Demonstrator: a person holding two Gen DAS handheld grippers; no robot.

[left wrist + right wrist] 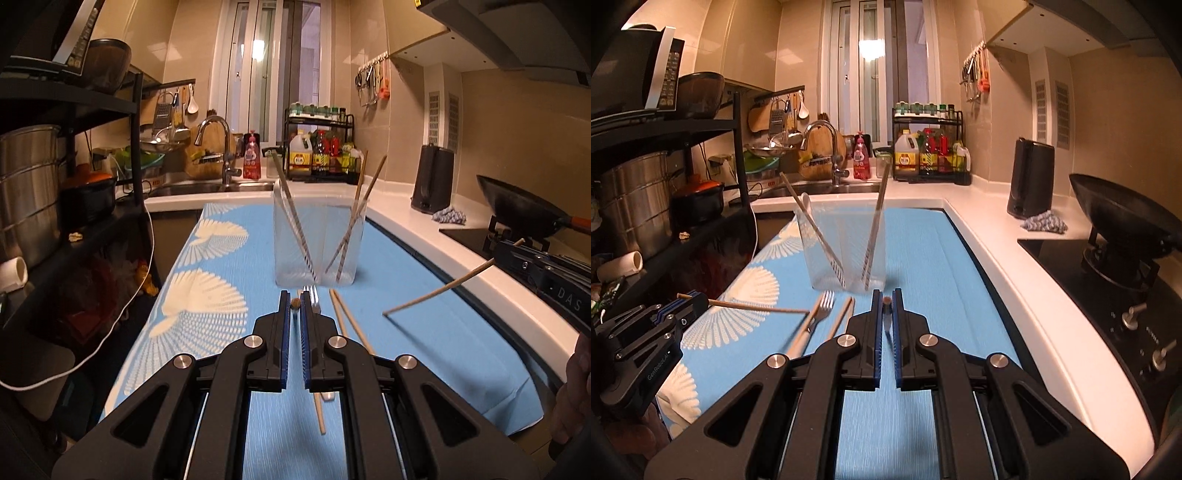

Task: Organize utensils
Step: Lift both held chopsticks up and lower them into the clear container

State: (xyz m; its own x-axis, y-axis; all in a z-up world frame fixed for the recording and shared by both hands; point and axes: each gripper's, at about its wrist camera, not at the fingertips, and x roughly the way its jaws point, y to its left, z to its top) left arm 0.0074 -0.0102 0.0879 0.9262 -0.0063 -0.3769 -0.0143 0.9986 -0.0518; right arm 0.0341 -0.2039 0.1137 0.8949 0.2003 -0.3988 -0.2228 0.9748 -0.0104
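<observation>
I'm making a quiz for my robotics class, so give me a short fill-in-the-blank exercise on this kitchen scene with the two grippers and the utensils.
1. The left gripper and the right gripper each hold one wooden ___ in shut jaws.
2. The clear container stands on a mat whose ground colour is ___.
3. A metal ___ lies on the mat, outside the container.

Missing words: chopstick; blue; fork.
</observation>
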